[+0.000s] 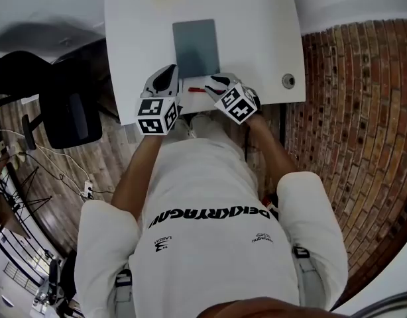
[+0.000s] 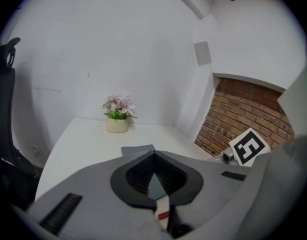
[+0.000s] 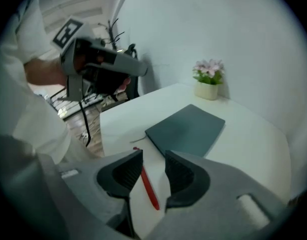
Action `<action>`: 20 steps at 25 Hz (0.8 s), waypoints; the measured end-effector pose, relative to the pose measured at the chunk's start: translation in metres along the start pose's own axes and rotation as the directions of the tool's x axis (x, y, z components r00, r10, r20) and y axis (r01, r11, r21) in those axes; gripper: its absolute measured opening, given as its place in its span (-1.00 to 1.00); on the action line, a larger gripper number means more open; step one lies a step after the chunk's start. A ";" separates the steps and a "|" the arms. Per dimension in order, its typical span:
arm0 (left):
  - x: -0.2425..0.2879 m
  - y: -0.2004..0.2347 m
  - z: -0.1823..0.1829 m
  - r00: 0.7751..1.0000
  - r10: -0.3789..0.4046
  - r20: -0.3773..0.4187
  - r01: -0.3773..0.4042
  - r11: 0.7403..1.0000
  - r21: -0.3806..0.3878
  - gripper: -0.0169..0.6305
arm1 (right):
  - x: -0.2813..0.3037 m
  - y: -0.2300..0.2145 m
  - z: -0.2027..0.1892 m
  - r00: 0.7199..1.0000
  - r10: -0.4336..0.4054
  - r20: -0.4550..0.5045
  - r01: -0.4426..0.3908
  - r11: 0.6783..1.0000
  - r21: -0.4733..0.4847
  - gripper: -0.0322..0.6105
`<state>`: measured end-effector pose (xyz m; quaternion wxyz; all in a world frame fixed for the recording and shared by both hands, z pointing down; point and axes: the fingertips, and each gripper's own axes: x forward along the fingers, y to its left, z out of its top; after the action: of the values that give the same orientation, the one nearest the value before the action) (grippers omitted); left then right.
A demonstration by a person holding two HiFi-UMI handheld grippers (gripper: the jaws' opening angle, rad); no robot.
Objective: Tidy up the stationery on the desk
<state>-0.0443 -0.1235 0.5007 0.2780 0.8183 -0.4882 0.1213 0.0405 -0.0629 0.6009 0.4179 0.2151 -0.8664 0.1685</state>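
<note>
Your white desk (image 1: 256, 38) carries a dark slate notebook (image 1: 196, 46) lying flat, and both grippers sit at the notebook's near edge. The left gripper (image 2: 153, 155) is off the near left corner, jaws brought together at the tips with nothing between them, and the right gripper (image 3: 154, 156) is off the near right corner, jaws a narrow gap apart. A small pot of pink flowers (image 3: 208, 81) stands beyond the notebook's far edge, while the red pen (image 3: 148, 186) lies just beside its near edge, showing through your right jaws' gap, not gripped.
</note>
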 end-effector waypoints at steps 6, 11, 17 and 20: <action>-0.019 -0.016 -0.002 0.999 -0.033 0.029 0.031 0.996 0.082 -0.96 | 0.025 0.029 -0.034 0.977 0.044 -0.209 -0.112 0.940 -0.324 -0.50; -0.028 -0.024 -0.006 0.999 -0.038 0.036 0.034 0.995 0.096 -0.96 | 0.038 0.033 -0.049 0.952 0.074 -0.298 -0.187 0.909 -0.373 -0.53; -0.032 -0.024 -0.011 0.999 -0.036 0.033 0.032 0.994 0.105 -0.96 | 0.046 0.029 -0.055 0.931 0.086 -0.355 -0.217 0.911 -0.349 -0.58; -0.033 -0.020 -0.012 0.999 -0.033 0.034 0.029 0.994 0.104 -0.96 | 0.051 0.029 -0.059 0.920 0.080 -0.383 -0.227 0.906 -0.357 -0.59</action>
<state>-0.0419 -0.0853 0.4879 0.2284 0.8411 -0.4733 0.1278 0.0350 -0.0221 0.6732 0.5890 0.0219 -0.8056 0.0599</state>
